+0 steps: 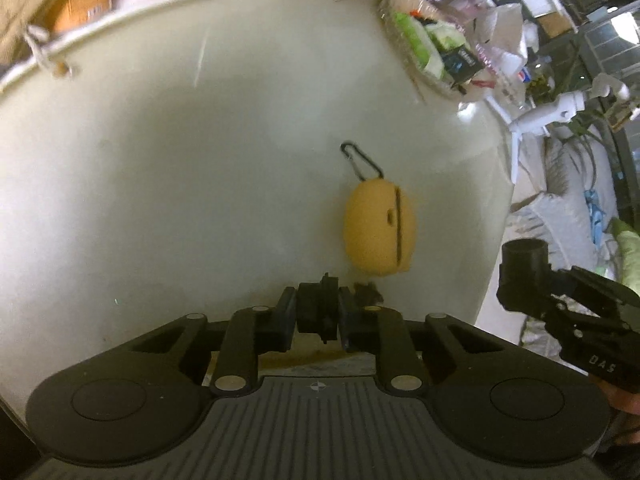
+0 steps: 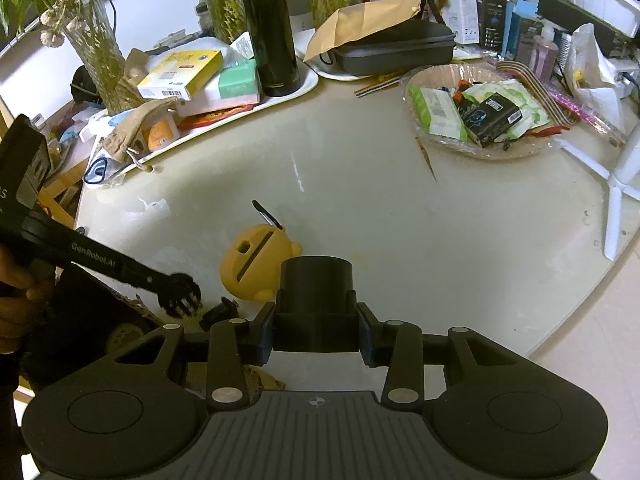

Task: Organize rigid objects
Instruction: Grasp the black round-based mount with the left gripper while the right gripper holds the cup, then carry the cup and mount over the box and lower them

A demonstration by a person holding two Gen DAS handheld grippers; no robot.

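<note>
Left gripper (image 1: 318, 312) is closed on a small black part (image 1: 319, 307) at the table (image 1: 160, 160) edge; right gripper (image 2: 316, 320) is clamped around a black cylinder (image 2: 316, 280). The narrow pinch may let the part twist free, and the yellow case (image 1: 378, 232) just beside it could be knocked.

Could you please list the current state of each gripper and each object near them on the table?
Left hand-held gripper: shut on a small black part.
Right hand-held gripper: shut on a black cylindrical piece, held upright.
Yellow case: lying on the table, untouched, black clip attached.
Black bottle: upright, capped.
Clear bowl: filled with packets.
</note>
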